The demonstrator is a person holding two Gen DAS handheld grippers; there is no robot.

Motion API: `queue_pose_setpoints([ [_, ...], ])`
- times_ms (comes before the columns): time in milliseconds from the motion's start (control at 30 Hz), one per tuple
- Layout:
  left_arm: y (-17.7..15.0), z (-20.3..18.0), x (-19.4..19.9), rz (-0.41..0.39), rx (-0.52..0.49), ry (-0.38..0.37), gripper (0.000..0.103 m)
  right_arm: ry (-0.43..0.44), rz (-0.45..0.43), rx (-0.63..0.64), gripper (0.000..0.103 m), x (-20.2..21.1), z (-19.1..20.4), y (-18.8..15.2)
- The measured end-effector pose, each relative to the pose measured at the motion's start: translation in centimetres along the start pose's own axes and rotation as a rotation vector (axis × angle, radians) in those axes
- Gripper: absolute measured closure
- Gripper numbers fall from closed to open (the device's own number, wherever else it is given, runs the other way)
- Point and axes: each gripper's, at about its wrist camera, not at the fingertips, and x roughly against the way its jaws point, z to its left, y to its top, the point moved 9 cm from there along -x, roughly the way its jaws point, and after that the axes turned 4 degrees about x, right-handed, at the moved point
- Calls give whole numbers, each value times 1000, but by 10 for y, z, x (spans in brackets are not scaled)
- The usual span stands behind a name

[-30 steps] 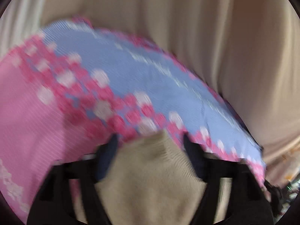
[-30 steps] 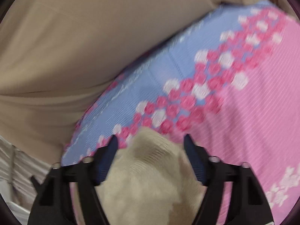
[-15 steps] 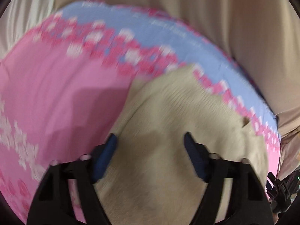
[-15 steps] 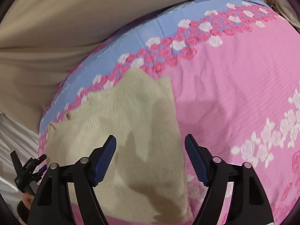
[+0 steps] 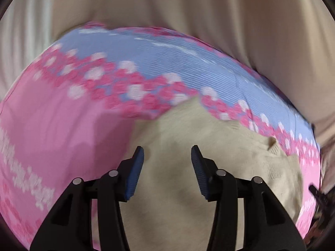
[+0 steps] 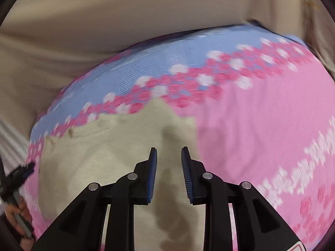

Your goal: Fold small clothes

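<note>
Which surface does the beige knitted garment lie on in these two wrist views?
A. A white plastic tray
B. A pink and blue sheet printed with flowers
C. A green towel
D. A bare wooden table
B: in both wrist views the beige knitted garment lies spread on the pink and blue flowered sheet, with a band of pink and white blossoms just beyond its far edge.

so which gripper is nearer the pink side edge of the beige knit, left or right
Right. The right gripper hangs over the knit close beside that edge, fingers closing with nothing pinched. The left gripper is over the knit too, about as near its own side's edge, so it's close.
</note>
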Motion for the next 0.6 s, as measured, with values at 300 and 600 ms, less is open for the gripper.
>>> queue_pose_setpoints([
  [300,12,-5,-70,96,-65,132,54,-81,138,81,89,-97,4,30],
  [600,-31,22,-34,114,18,70,48,-49,128,9,84,-52,-12,-32],
])
